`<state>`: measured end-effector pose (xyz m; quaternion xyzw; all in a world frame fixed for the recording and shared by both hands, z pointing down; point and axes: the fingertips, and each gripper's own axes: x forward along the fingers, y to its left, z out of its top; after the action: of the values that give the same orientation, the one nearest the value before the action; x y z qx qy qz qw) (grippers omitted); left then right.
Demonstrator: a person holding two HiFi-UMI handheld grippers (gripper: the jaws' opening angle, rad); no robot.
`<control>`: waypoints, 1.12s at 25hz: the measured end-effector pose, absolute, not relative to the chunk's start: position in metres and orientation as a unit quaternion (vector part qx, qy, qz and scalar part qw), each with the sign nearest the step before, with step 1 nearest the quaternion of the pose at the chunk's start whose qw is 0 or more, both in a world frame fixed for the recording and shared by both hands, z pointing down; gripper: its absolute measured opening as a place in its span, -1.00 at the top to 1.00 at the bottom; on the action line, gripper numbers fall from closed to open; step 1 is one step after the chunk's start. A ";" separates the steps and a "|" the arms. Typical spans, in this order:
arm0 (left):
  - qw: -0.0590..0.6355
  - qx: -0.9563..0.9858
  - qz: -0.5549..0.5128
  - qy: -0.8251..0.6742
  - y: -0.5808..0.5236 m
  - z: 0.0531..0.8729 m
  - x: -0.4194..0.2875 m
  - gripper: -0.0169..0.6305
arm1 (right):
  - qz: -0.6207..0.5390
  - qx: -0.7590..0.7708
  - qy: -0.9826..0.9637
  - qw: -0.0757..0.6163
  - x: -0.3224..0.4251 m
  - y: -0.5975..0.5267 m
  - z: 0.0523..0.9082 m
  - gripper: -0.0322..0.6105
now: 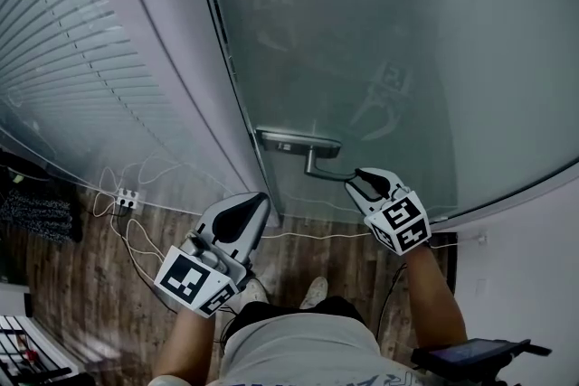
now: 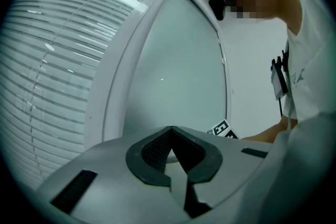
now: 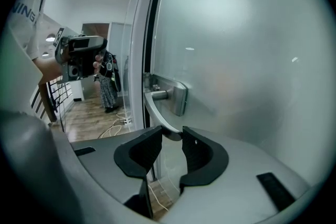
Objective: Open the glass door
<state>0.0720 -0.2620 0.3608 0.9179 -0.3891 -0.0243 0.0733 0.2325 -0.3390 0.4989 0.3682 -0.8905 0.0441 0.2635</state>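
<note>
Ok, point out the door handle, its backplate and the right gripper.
door handle (image 3: 151, 112), right gripper view, on the curved lever.
backplate (image 1: 294, 141), head view, middle of the plate.
right gripper (image 3: 171, 134), right gripper view, between its open fingertips.

The floor (image 1: 81, 285) is dark wood plank, laid in long boards. A white socket block (image 1: 128, 197) lies on it at the foot of the glass wall (image 1: 109, 59) with blinds. Thin white cables (image 1: 136, 240) loop away from it across the boards, and one runs on along the bottom of the glass door (image 1: 380, 41). A dark mat (image 1: 36, 217) lies at the left edge. The person's two light shoes (image 1: 315, 290) stand on the planks, close together
</note>
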 end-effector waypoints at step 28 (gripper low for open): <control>0.072 0.905 -0.032 -0.418 -0.267 0.371 0.060 0.95 | 0.038 0.431 -0.861 0.267 0.255 -0.479 0.500 0.54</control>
<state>0.0602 -0.2674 0.3709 0.9052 -0.4176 -0.0318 0.0721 0.2548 -0.4788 0.4998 0.4312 -0.8611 0.0385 0.2665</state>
